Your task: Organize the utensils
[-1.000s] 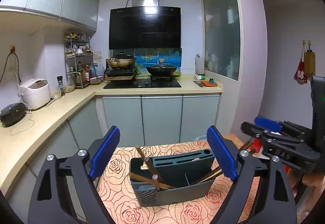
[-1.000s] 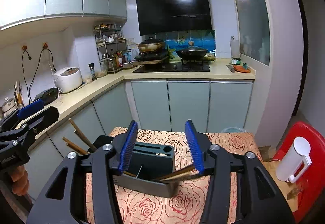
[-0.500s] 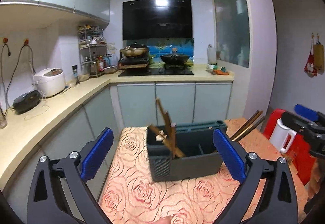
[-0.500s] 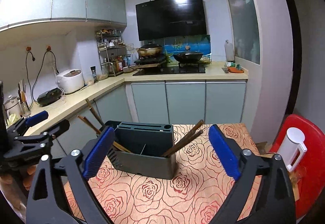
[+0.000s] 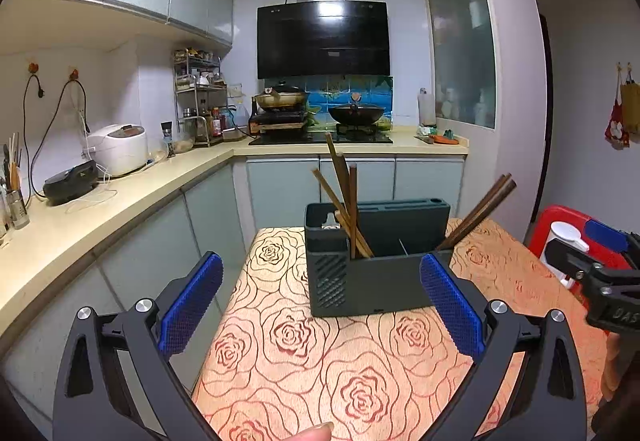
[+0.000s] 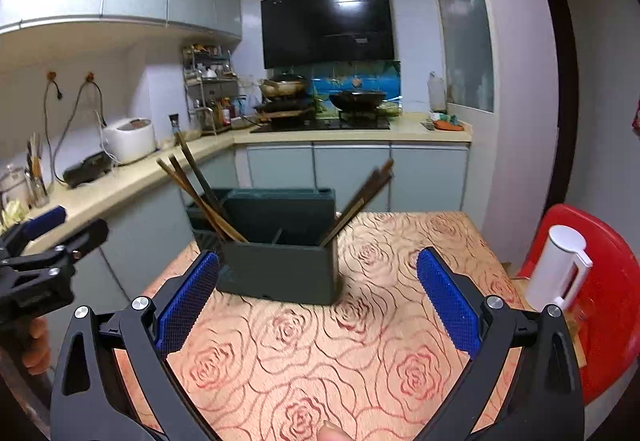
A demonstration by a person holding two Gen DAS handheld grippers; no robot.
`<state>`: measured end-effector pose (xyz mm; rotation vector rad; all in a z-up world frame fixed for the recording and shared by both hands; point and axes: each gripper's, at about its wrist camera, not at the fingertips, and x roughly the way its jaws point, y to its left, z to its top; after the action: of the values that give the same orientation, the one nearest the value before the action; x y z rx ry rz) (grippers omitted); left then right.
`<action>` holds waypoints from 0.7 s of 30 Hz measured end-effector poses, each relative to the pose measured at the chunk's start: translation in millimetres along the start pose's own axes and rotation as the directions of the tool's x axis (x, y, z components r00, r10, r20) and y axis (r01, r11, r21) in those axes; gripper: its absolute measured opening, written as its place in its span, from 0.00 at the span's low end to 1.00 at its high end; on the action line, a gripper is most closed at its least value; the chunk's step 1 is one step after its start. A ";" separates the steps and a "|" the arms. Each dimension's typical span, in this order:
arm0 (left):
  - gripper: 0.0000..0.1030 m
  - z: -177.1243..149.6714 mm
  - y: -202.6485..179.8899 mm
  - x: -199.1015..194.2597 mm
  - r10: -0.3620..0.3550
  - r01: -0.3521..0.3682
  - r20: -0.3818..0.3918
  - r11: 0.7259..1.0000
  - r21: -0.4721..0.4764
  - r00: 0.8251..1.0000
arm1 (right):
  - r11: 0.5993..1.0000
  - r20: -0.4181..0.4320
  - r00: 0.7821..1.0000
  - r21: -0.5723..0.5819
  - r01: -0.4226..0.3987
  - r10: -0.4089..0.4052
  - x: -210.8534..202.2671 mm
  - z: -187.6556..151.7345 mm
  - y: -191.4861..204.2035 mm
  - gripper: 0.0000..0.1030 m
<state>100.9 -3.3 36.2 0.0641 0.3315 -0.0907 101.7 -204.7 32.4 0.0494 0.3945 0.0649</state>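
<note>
Item: chopsticks (image 5: 344,197) in holder (image 5: 376,273), stiff, light, slippery (I'd pinch mid-shaft). Left gripper (image 5: 322,311) and right gripper (image 6: 318,305): jaws wide, empty.

Matt plastic holder (image 5: 376,281), seemingly wooden chopsticks (image 5: 478,213)

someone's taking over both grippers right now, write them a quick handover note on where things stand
Left gripper: jaws have just opened to full width, nothing between them.
Right gripper: jaws have just opened wide, also empty.
The dark grey plastic utensil holder stands upright on the rose-patterned tablecloth, in front of both grippers and touched by neither.
Done: one bunch of brown wooden chopsticks leans in its left end, a second bunch leans out of its right end.
Left: no loose utensils show on the table; check beyond the frames before calling it finished.
</note>
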 end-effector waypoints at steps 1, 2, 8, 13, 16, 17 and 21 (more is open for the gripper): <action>0.93 -2.4 -1.8 -0.5 0.000 0.000 -0.001 1.000 0.008 1.000 | 1.000 -0.001 1.000 -0.004 0.011 -0.011 -0.3 -4.0 0.6 0.93; 0.93 -5.2 -3.8 -1.3 0.001 -0.001 -0.001 1.000 0.018 1.000 | 0.999 0.000 1.000 -0.009 0.030 -0.030 -1.0 -8.0 1.3 0.93; 0.93 -17.7 -4.7 -8.0 0.003 -0.003 0.010 1.000 0.010 1.000 | 0.995 0.019 0.996 -0.035 0.089 -0.089 -11.2 -20.6 7.3 0.93; 0.93 -21.0 -3.5 -9.6 0.007 -0.007 0.022 1.000 -0.011 1.000 | 0.995 0.023 0.997 -0.057 0.081 -0.080 -19.1 -25.4 14.5 0.93; 0.93 -22.5 -4.5 -9.8 0.011 -0.010 0.028 1.000 -0.008 1.000 | 0.996 0.027 0.997 -0.052 0.070 -0.068 -21.4 -26.1 17.0 0.93; 0.93 -23.1 -4.8 -9.6 0.013 -0.013 0.030 1.000 -0.006 0.999 | 0.997 0.027 0.998 -0.049 0.063 -0.062 -22.2 -26.4 18.0 0.93; 0.93 -23.6 -3.8 -9.1 0.017 -0.017 0.033 1.000 -0.009 0.999 | 0.997 0.025 0.998 -0.058 0.055 -0.054 -22.2 -26.0 20.4 0.93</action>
<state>84.3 -4.5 16.8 0.0564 0.2984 -0.0736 70.2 -185.0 18.2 -0.0181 0.3701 0.0218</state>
